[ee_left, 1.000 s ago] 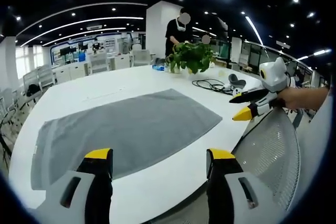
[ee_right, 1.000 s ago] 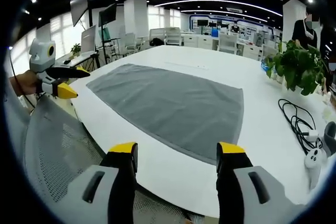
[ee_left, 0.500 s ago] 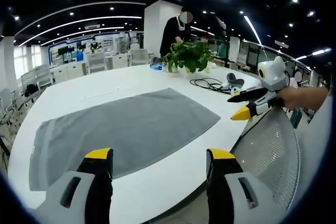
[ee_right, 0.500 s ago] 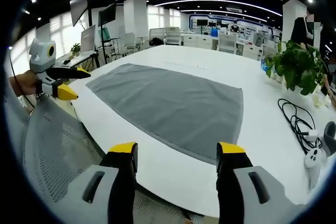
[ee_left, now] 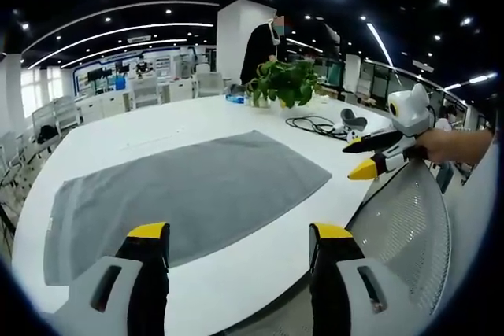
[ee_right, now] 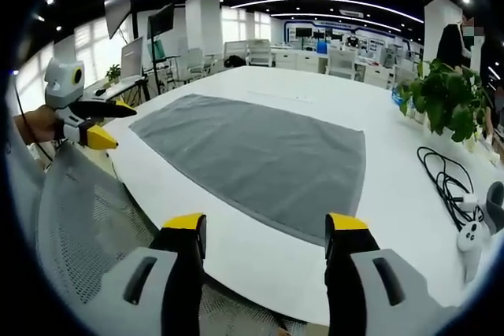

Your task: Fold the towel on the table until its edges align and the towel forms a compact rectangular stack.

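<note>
Grey rectangular cloth towel [ee_left: 185, 190] is lying flat and unfolded on the white table [ee_right: 260, 261]. I am holding my left gripper [ee_left: 236, 235] and right gripper [ee_right: 266, 223] wide apart and empty, hovering off the table's near edge, above a mesh chair back [ee_right: 90, 222].

Open office, ceiling light strips [ee_left: 118, 35], white column [ee_left: 234, 41].

Both views look across the table [ee_left: 260, 265] from its near edge, sharing the towel [ee_right: 260, 159].
</note>
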Available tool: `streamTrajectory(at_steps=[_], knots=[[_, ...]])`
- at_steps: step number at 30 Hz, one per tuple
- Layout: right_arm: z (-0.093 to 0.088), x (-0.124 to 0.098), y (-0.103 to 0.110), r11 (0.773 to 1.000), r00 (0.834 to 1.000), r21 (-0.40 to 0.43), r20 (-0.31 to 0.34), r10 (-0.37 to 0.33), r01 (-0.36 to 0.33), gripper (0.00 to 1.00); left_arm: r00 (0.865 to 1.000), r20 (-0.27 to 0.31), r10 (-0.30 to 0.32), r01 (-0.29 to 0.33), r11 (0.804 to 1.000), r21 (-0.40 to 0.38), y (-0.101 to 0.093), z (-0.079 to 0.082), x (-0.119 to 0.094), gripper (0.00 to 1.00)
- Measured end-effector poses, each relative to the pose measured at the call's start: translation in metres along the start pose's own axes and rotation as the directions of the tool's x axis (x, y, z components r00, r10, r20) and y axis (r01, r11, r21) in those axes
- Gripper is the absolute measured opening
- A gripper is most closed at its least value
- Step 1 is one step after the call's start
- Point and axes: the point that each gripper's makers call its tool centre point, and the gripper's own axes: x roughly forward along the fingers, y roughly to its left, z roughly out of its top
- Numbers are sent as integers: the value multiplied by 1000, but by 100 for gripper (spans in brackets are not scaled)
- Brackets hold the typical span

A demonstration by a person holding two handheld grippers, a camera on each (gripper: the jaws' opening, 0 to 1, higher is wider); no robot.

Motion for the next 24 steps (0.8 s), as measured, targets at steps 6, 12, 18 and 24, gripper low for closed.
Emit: streamTrajectory(at_steps=[6, 12, 18, 24], knots=[[15, -9, -9, 997, 996, 74, 86, -15, 9, 56, 1000, -5, -15, 15, 1000, 12, -6, 5, 5, 74], [19, -12, -23, 997, 995, 77, 92, -27, 20, 57, 999, -8, -48, 49, 998, 51, -14, 18, 19, 74], [29, -11, -52, 997, 995, 67, 87, -51, 45, 58, 996, 10, -85, 84, 991, 109, -20, 42, 36, 74], [52, -8, -83, 995, 990, 54, 113, -88, 82, 56, 988, 5, -155, 152, 975, 165, -37, 59, 61, 74]])
